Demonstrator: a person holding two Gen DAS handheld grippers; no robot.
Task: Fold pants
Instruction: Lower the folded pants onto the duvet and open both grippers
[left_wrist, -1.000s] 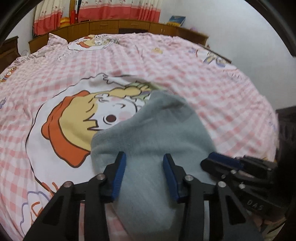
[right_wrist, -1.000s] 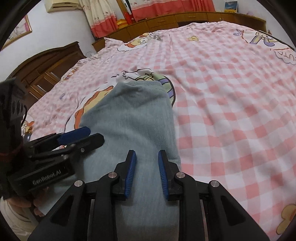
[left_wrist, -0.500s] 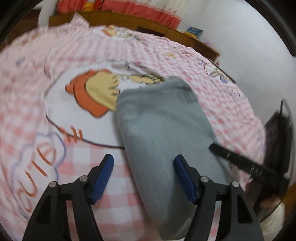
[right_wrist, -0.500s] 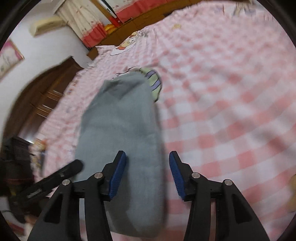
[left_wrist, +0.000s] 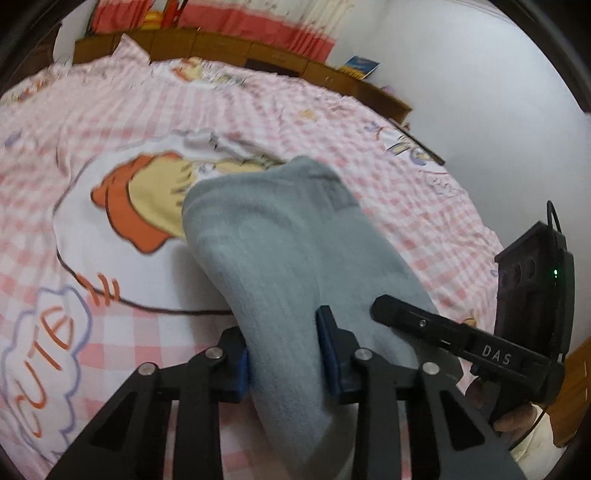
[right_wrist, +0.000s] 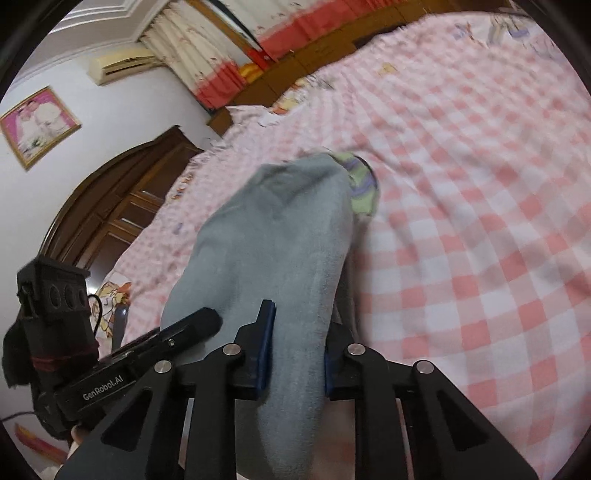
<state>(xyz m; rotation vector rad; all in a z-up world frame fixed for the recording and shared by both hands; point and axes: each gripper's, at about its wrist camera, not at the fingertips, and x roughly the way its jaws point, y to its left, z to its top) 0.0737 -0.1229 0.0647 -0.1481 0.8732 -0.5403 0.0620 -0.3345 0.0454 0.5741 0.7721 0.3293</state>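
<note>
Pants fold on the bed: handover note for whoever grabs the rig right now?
Left gripper: shut on the near end of the grey pants, toward their left edge.
Right gripper: shut on the same near end, toward the right edge.
Pants: long narrow strip running away from the grippers over the pink checked bedsheet; near end lifted, far end lies on the sheet.
Done: pants look already folded lengthwise, both near corners gripped.
Left: probably carry the near end forward onto the far end, release, flatten.

pants (left_wrist: 288, 258) near end: cut off | bedsheet (right_wrist: 461, 206): blurred
</note>
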